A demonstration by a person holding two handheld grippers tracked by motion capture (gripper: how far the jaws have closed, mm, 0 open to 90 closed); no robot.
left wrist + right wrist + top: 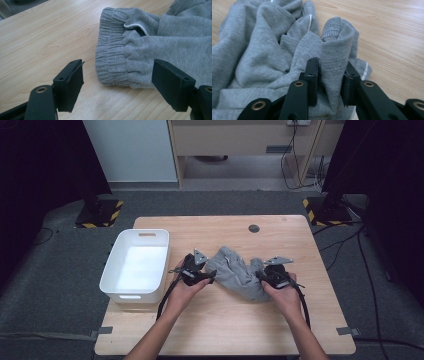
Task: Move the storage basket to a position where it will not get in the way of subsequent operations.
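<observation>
Lying crumpled near the middle of the worktop (220, 330), the grey garment (235, 275) runs its long axis on a diagonal, from its ribbed cuff (110, 60) at the far left down to a bunched end at the near right. In the left gripper view that cuff's opening faces the bare wood, flat on the surface.

Over at the near-right end, the right gripper (329, 82) has its jaws pinched on a raised fold of the garment, stitched hem standing up between them. The left gripper (117, 80) sits at the cuff end, jaws apart, one on each side of the cuff with neither pad pressing the fabric.

Room to move: a broad band of bare wood runs between the garment and the worktop's near edge, and more lies open toward the far edge, where a small dark round cap (254, 228) sits. To the right, clear wood reaches the edge. On the left, the white bin (116, 270) stands at the worktop's left edge, just beside the left gripper.
</observation>
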